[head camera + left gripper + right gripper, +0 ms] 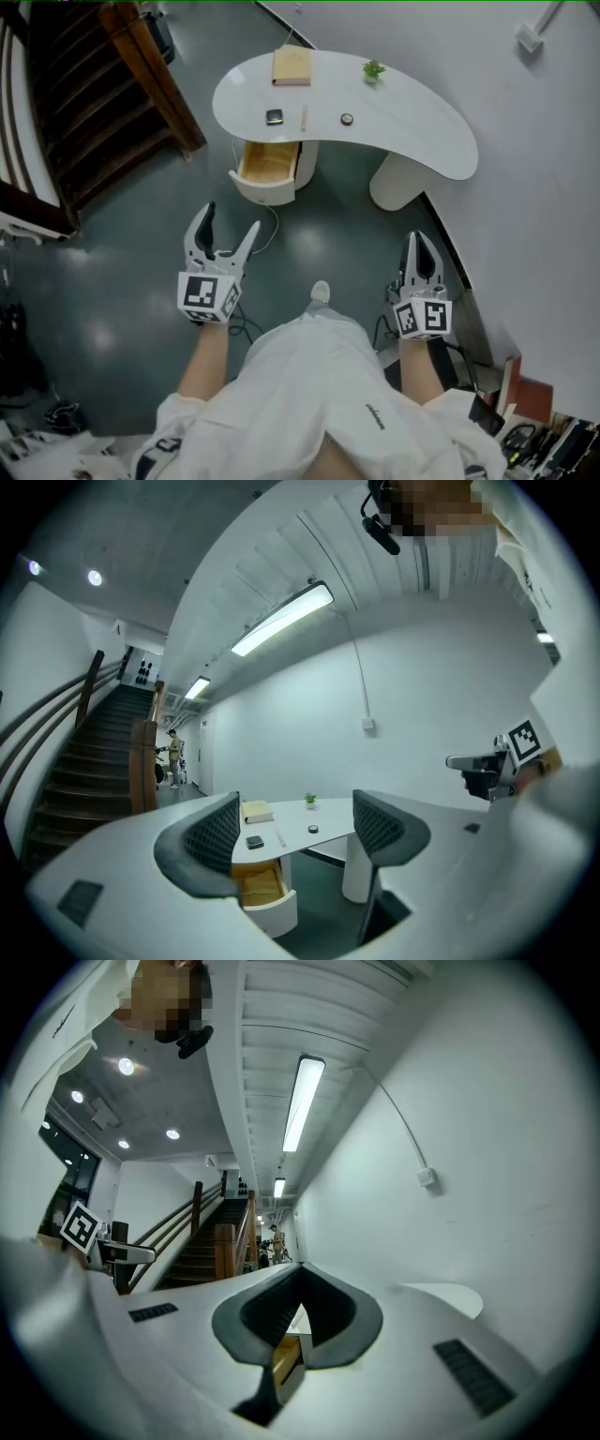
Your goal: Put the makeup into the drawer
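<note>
Far ahead of me stands a white curved table (422, 131). On its top lie a dark square compact (274, 117), a thin pale stick (304, 118) and a small round item (347, 119). Under the table's left end a wooden drawer (268, 161) stands pulled out, and nothing shows inside it. My left gripper (232, 217) is open and empty, held low over the floor well short of the table. My right gripper (418, 238) is shut on nothing. In the left gripper view the compact (254, 841) and the drawer (257, 883) show between the open jaws.
A tan box (292, 66) and a small green plant (374, 69) sit at the back of the table. A wooden staircase (103, 103) rises at the left and a white wall (544, 187) runs along the right. Cables (267, 230) lie on the floor. A person (172, 757) stands far off.
</note>
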A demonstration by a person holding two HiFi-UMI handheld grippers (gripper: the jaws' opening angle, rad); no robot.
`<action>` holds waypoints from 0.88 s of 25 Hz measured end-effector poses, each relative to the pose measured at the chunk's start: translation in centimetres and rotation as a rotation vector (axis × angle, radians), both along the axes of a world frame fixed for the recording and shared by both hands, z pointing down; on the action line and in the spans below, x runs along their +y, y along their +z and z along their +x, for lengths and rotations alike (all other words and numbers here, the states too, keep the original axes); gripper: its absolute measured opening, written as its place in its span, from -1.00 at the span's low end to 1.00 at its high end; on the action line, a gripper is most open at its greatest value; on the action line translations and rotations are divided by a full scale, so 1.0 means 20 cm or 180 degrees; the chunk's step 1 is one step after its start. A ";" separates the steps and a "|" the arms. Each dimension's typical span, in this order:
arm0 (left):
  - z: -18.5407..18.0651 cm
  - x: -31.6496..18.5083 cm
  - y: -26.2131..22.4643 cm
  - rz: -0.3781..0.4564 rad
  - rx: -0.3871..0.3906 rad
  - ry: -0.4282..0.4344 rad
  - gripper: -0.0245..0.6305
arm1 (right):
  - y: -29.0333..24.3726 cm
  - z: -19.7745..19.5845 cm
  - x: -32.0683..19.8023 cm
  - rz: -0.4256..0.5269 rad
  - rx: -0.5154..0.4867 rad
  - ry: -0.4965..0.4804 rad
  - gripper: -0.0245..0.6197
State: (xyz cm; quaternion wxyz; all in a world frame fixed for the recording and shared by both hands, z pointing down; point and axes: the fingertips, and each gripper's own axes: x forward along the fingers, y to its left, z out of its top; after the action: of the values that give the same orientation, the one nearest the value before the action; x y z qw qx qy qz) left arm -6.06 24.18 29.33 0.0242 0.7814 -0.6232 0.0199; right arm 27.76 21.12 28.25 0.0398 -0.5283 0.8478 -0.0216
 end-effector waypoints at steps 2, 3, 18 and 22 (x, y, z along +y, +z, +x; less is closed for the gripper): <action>0.02 -0.11 0.01 -0.0088 0.0000 -0.0104 0.19 | 0.00 0.01 -0.14 -0.0018 -0.0025 -0.0070 -0.87; 0.03 -0.16 0.01 -0.0113 0.0013 -0.0146 0.19 | 0.00 0.02 -0.21 -0.0027 -0.0029 -0.0106 -0.87; 0.13 -0.60 0.07 -0.0237 0.0018 -0.0509 0.19 | 0.07 0.04 -0.82 -0.0069 -0.0100 -0.0479 -0.87; 0.11 -0.68 0.13 -0.0349 0.0053 -0.0520 0.19 | 0.08 -0.01 -0.88 -0.0088 -0.0194 -0.0571 -0.87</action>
State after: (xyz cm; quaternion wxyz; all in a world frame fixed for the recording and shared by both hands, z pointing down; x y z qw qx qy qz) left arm -3.94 10.65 31.98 0.0735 0.7256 -0.6826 0.0454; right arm 27.55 3.53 29.90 0.0561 -0.4499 0.8897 -0.0528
